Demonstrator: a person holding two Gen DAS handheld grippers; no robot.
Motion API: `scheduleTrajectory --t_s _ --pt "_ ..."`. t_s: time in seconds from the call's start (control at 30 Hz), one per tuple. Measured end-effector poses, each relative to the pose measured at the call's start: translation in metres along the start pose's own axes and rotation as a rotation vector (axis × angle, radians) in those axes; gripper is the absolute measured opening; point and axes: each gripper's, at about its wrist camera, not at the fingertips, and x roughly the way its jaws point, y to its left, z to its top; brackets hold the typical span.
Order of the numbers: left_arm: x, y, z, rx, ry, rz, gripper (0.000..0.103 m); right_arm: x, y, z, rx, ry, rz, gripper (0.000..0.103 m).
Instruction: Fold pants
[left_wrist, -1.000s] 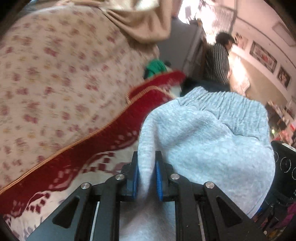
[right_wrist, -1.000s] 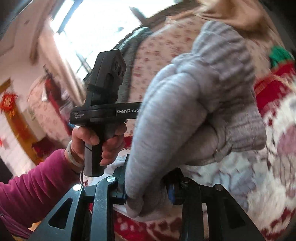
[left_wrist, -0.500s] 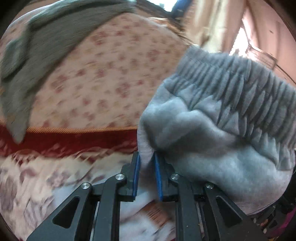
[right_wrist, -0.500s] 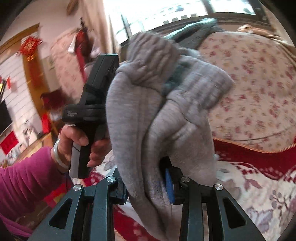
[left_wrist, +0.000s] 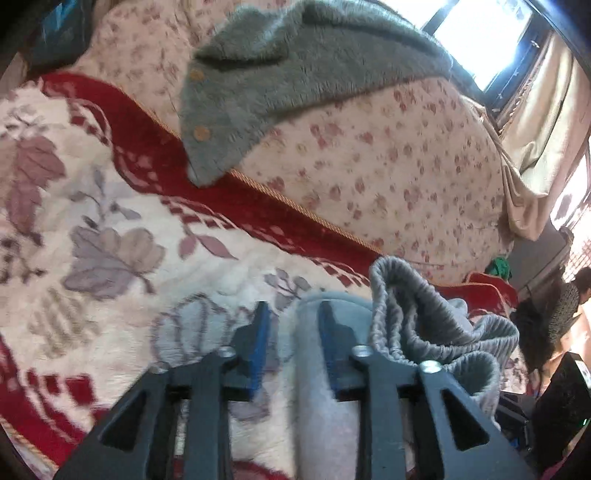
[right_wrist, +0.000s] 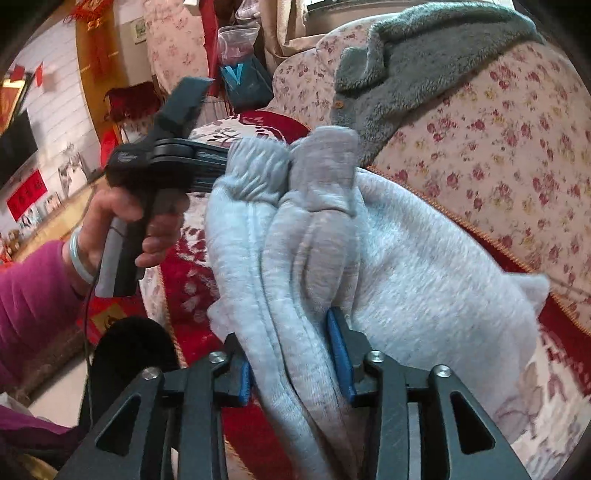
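Observation:
The light grey sweatpants (right_wrist: 406, 266) are bunched over the red and cream floral blanket (left_wrist: 92, 229). My right gripper (right_wrist: 295, 354) is shut on a thick fold of the grey pants, whose ribbed waistband (right_wrist: 258, 170) stands up ahead of the fingers. My left gripper (left_wrist: 291, 332) has its jaws parted, with a strip of the grey pants (left_wrist: 314, 369) lying loosely between the blue pads, against the right pad. The gathered waistband (left_wrist: 424, 325) lies just right of it. In the right wrist view the left gripper's handle (right_wrist: 166, 162) is held in a hand at the pants' left edge.
A floral sofa back (left_wrist: 369, 155) rises behind the blanket, with a grey fleece garment (left_wrist: 295, 66) draped over it. A person (left_wrist: 569, 299) stands at the far right. Curtains (left_wrist: 535, 147) and a window are behind the sofa.
My left gripper has opened and dropped toward the blanket; the pants it was gripping now lie loose between its pads. The pants have come down onto the blanket, with the right gripper still clamped.

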Motion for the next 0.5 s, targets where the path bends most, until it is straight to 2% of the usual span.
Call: scheduleTrajectory --t_s 0.03,0.07,0.13,0.2,0.27,0.33,0.4,0.43,0.5 --pt "-0.008 -0.001 0.001 0.011 -0.019 0.002 0.042 -0.002 -0.001 0.001 0.015 -0.005 0.025 0.054" --pt "-0.016 -0.004 0.001 0.020 -0.035 0.000 0.044 -0.005 -0.001 0.002 0.033 -0.006 0.059 0.061" --pt "-0.034 -0.012 0.002 0.041 -0.068 -0.011 0.050 -0.011 -0.006 0.002 0.087 -0.012 0.158 0.069" --pt "-0.046 -0.021 0.006 0.058 -0.091 -0.024 0.060 -0.018 -0.010 0.005 0.128 -0.033 0.243 0.070" --pt "-0.059 -0.034 0.007 0.077 -0.113 -0.056 0.063 -0.029 -0.011 0.008 0.148 -0.072 0.241 0.070" --pt "-0.068 -0.053 0.006 0.107 -0.119 -0.089 0.075 -0.036 -0.012 0.007 0.177 -0.098 0.218 0.070" --pt "-0.073 -0.071 0.003 0.145 -0.117 -0.123 0.078 -0.038 -0.017 0.003 0.232 -0.117 0.214 0.070" --pt "-0.073 -0.082 -0.001 0.169 -0.111 -0.143 0.078 -0.035 -0.019 -0.001 0.259 -0.113 0.206 0.070" --pt "-0.068 -0.101 -0.006 0.198 -0.092 -0.147 0.079 -0.021 -0.014 -0.009 0.295 -0.065 0.245 0.071"
